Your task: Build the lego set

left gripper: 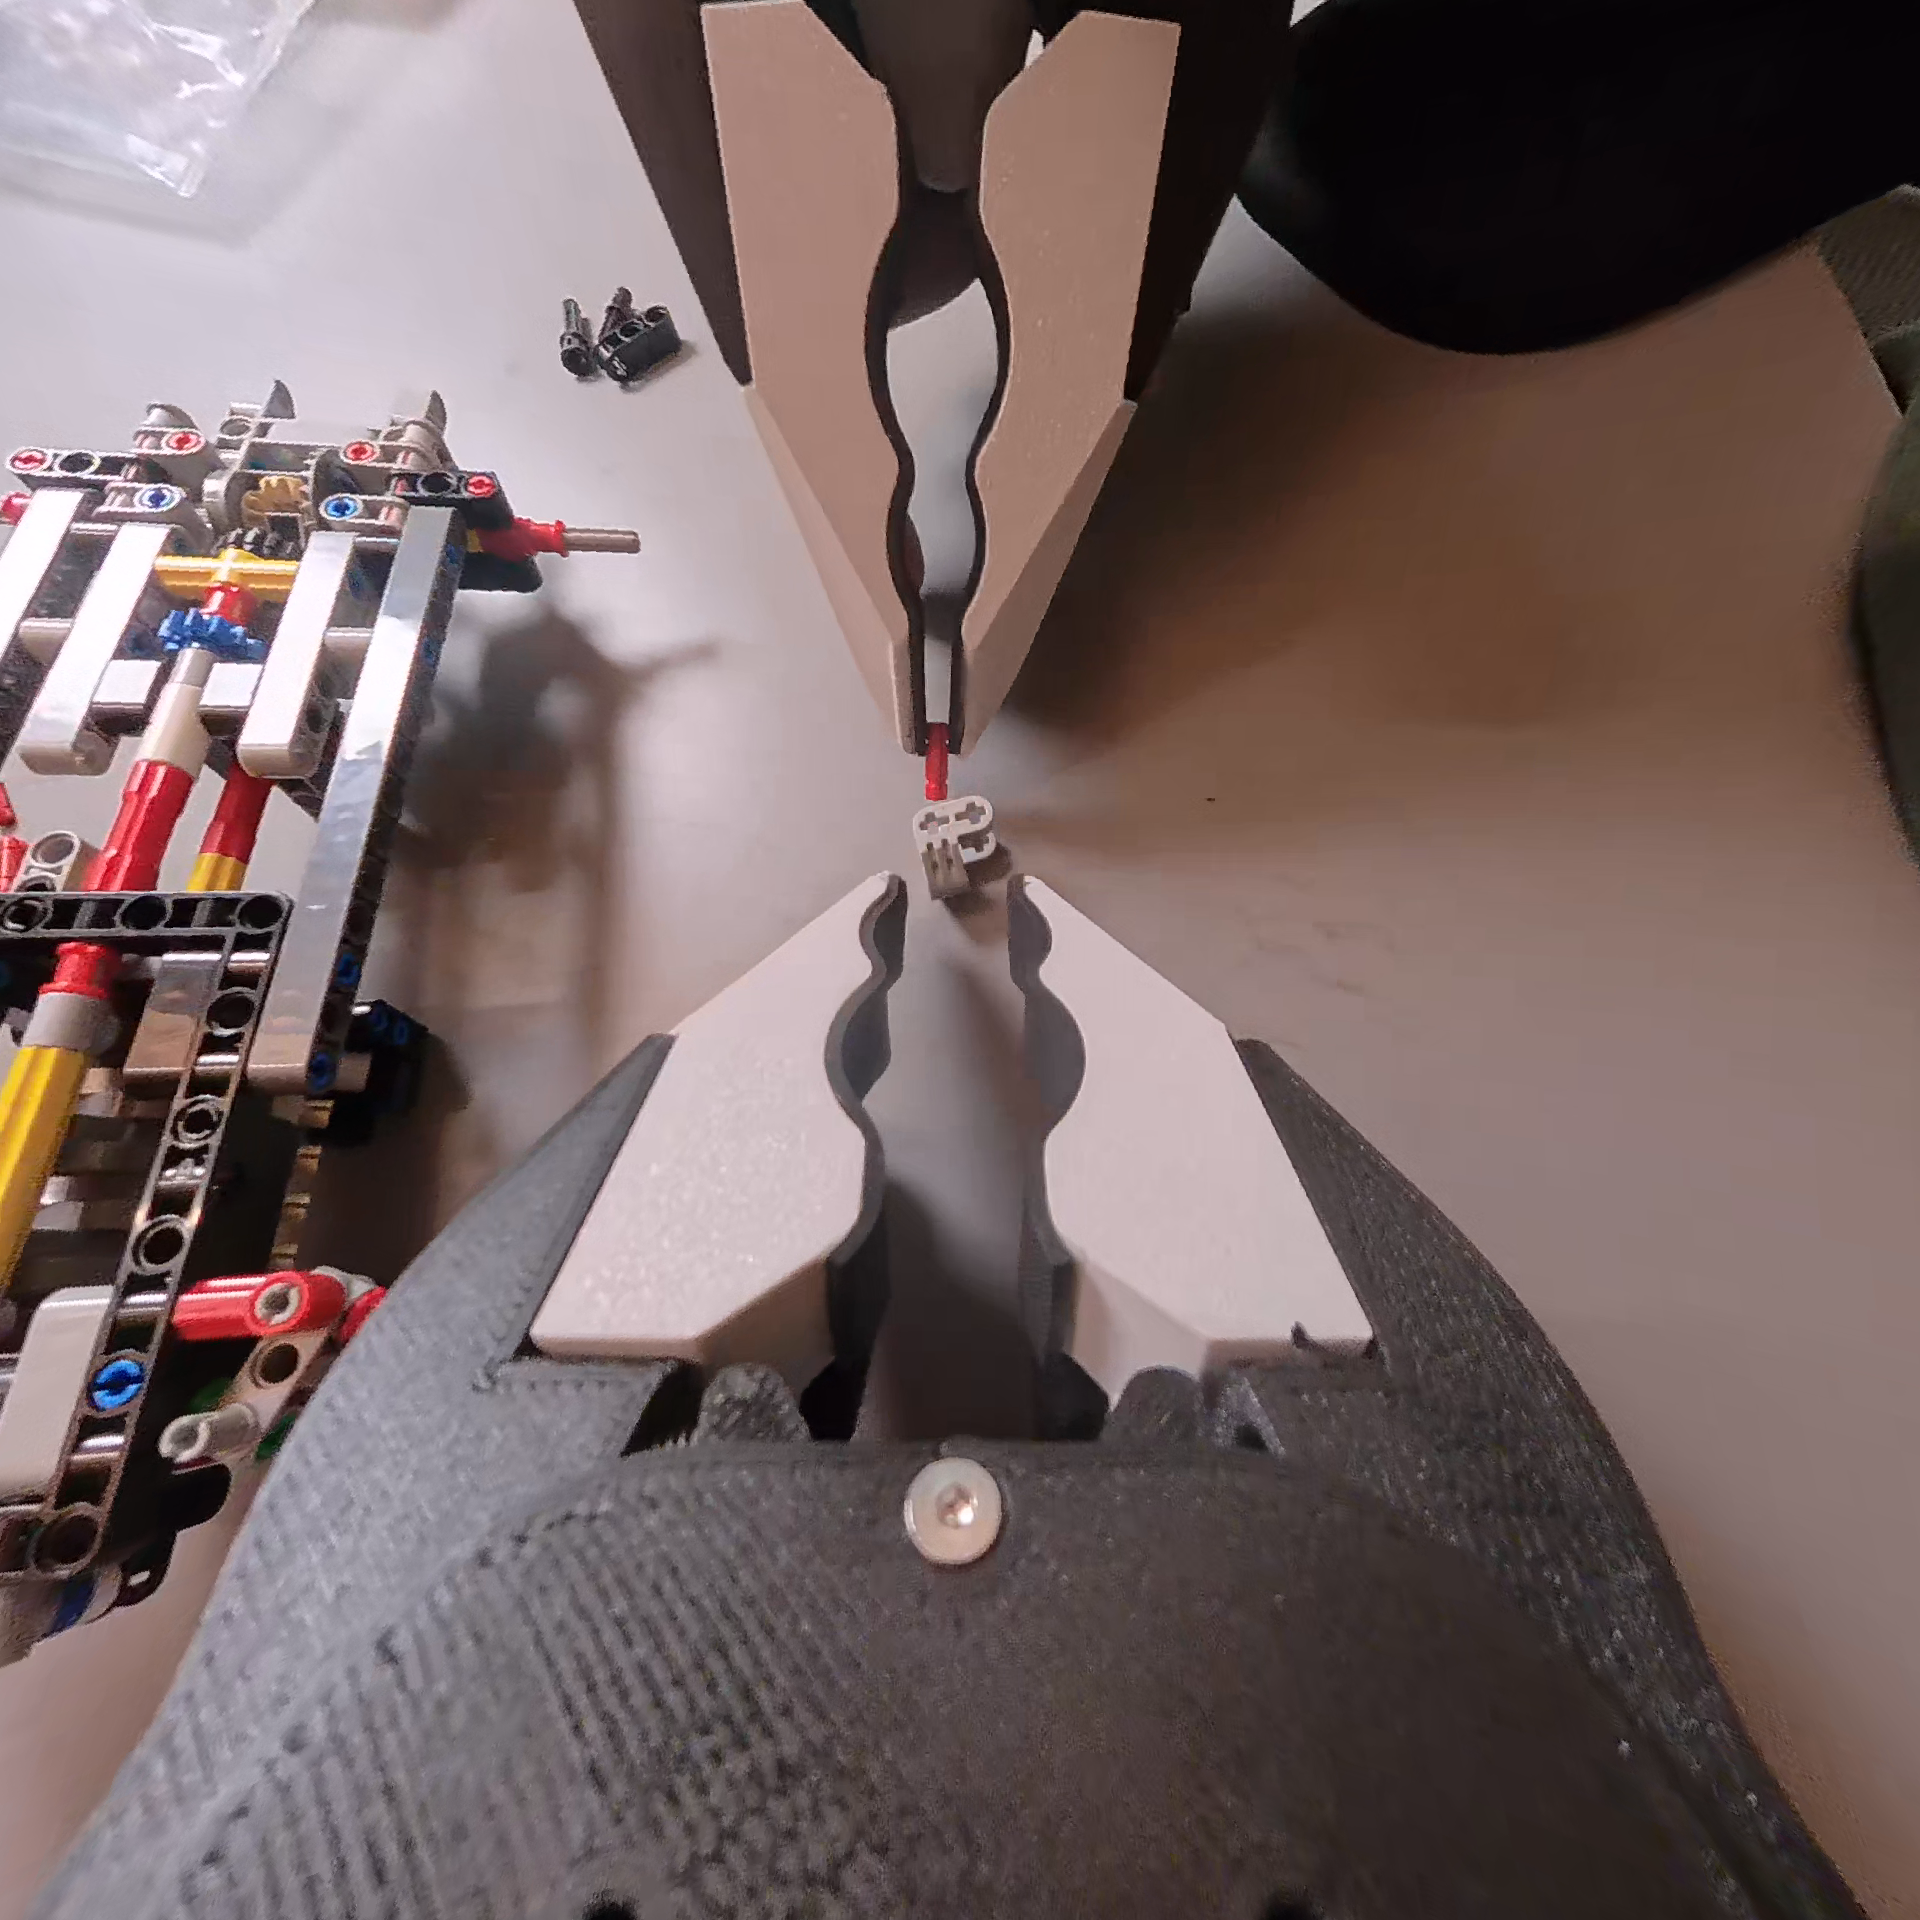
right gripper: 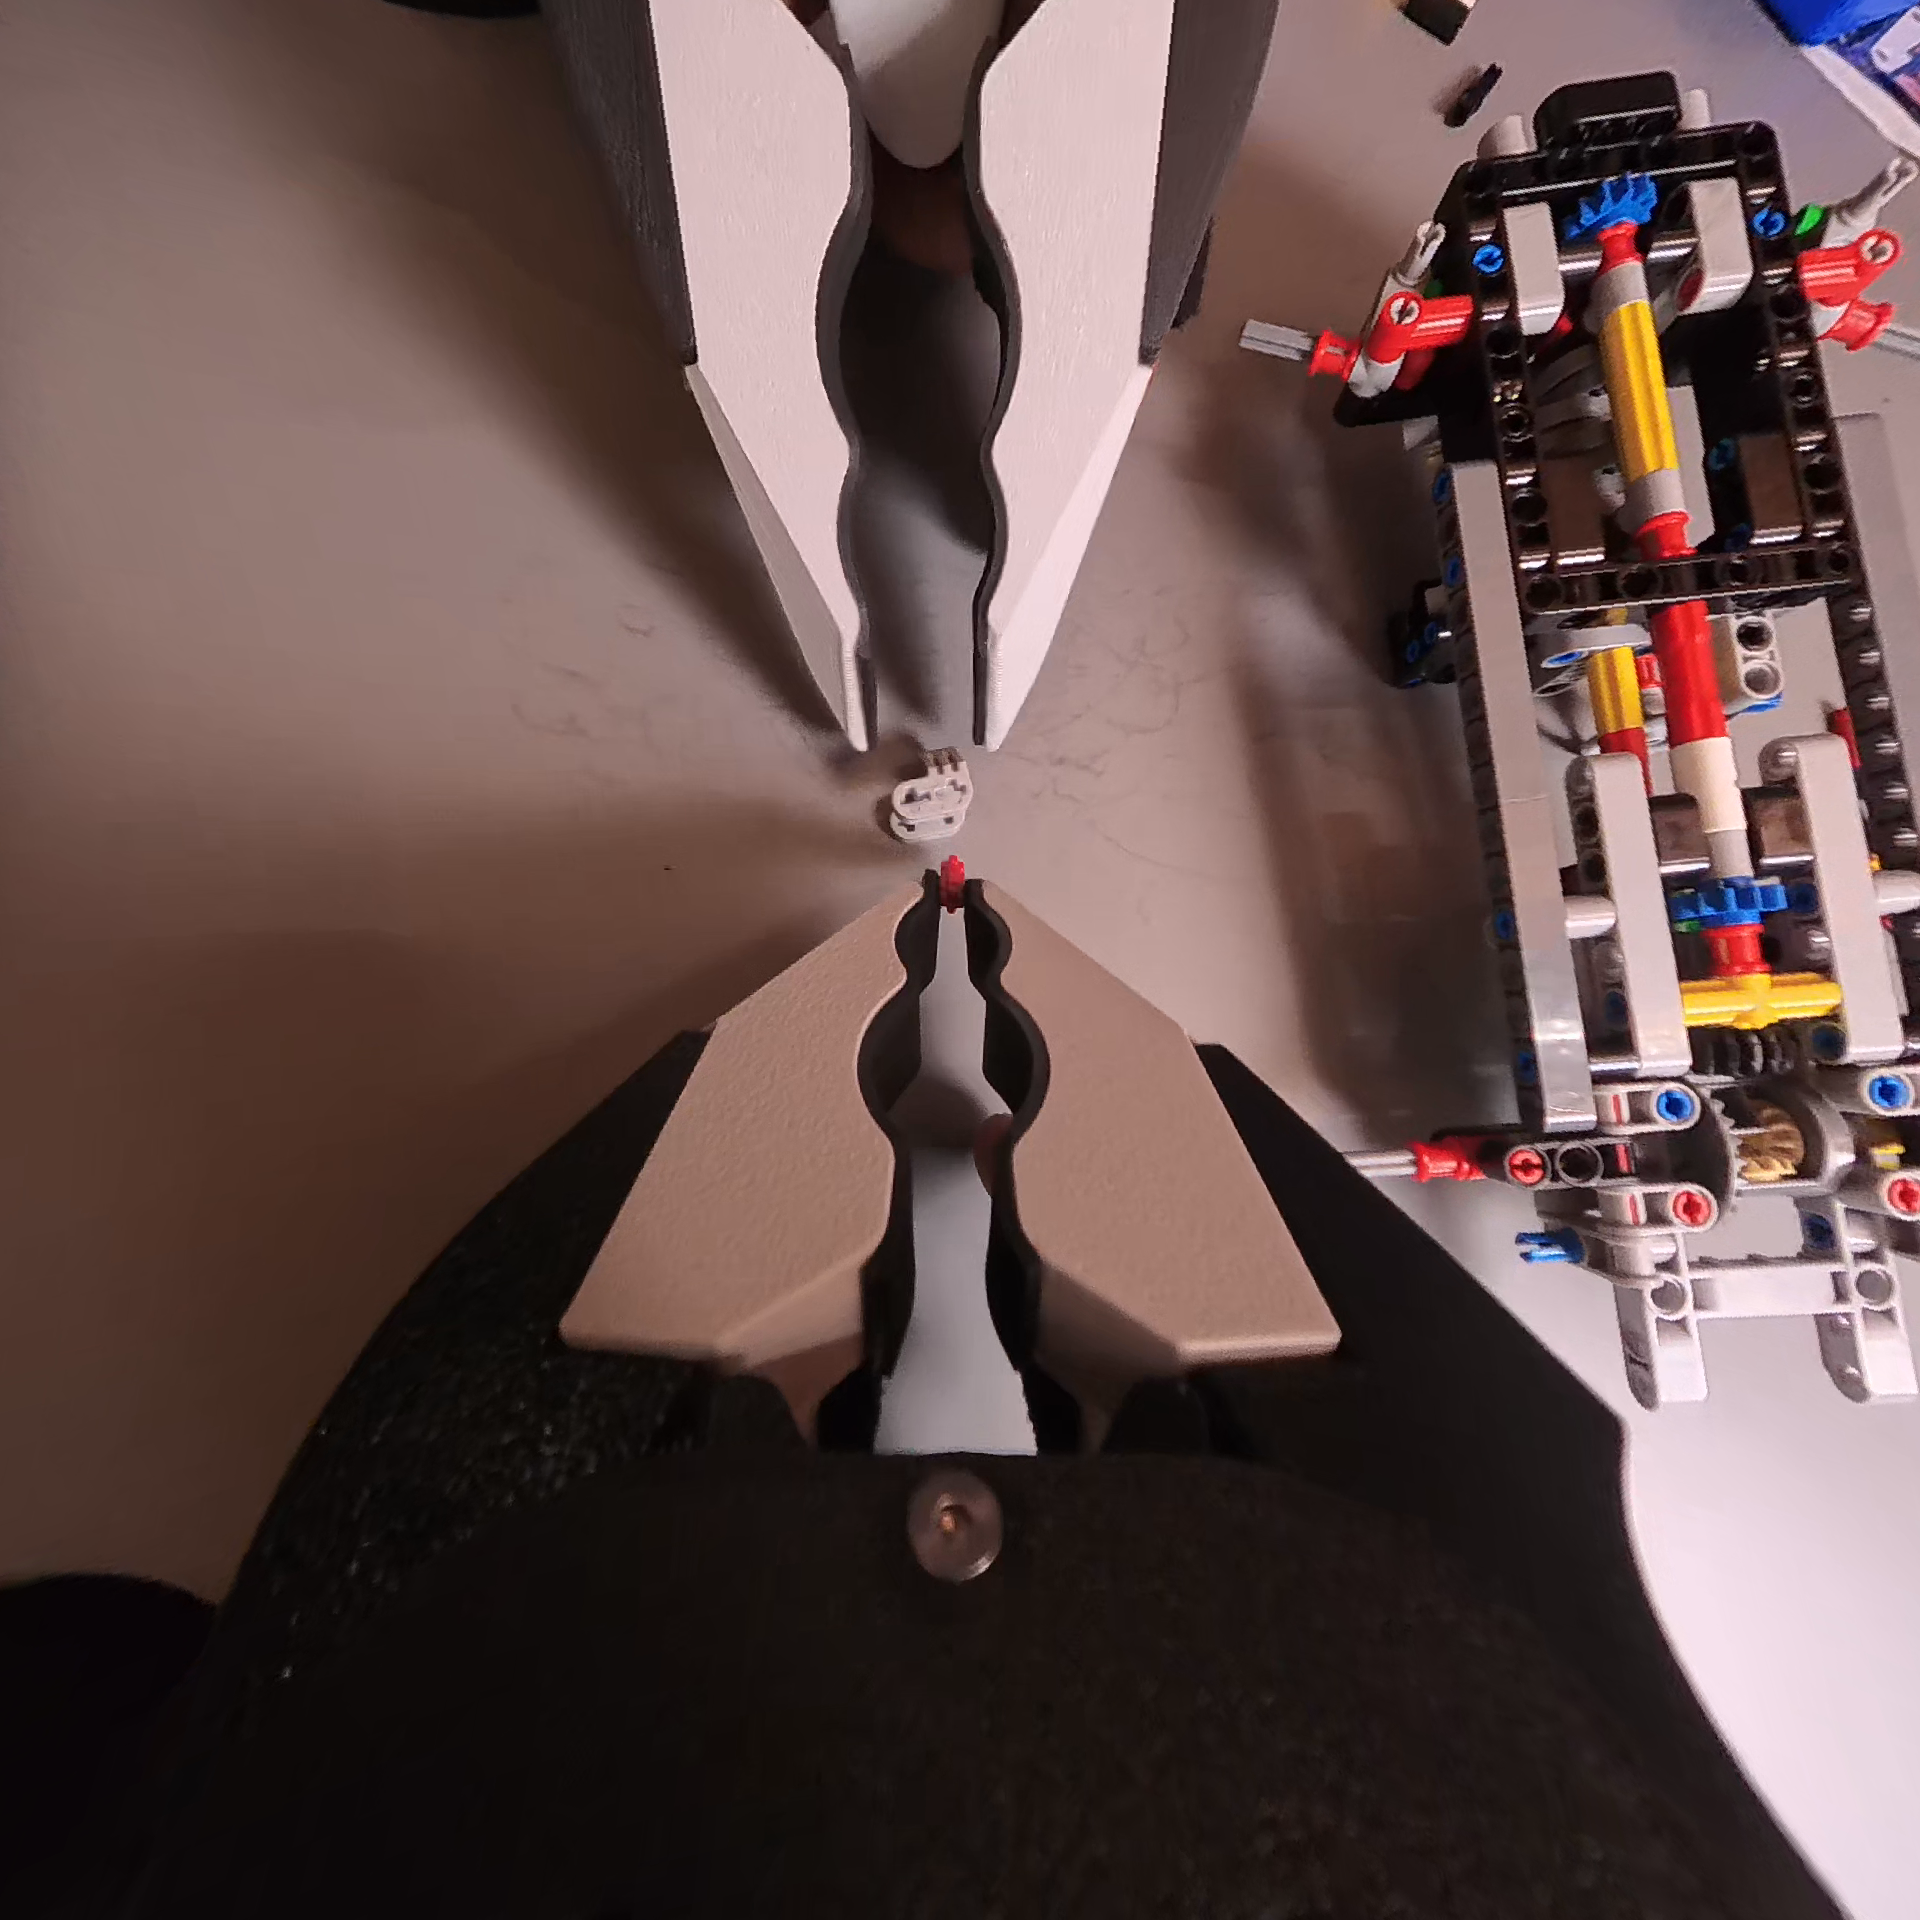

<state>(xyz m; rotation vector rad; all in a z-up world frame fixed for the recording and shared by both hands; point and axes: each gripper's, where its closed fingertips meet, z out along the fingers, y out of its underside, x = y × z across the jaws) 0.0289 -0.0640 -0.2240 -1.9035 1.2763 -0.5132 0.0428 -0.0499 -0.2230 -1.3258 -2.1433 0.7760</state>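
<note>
A small grey connector (left gripper: 954, 840) lies on the table just beyond the tips of my left gripper (left gripper: 956, 885), which is open and empty. My right gripper (left gripper: 938, 743) comes from the opposite side and is shut on a short red pin (left gripper: 937, 771), whose end points at the connector and stops just short of it. The right wrist view shows the same: my right gripper (right gripper: 951, 891) shut on the red pin (right gripper: 950, 878), the connector (right gripper: 932, 805), and the open left gripper (right gripper: 923, 743). The part-built Lego chassis (left gripper: 384, 727) lies to the side, also in the right wrist view (right gripper: 1507, 727).
A few loose black pins (left gripper: 618, 332) lie on the table beyond the chassis. A clear plastic bag (left gripper: 125, 94) is at the far left corner. Small black parts (right gripper: 1470, 94) and a blue object (right gripper: 1860, 42) are beyond the chassis in the right wrist view.
</note>
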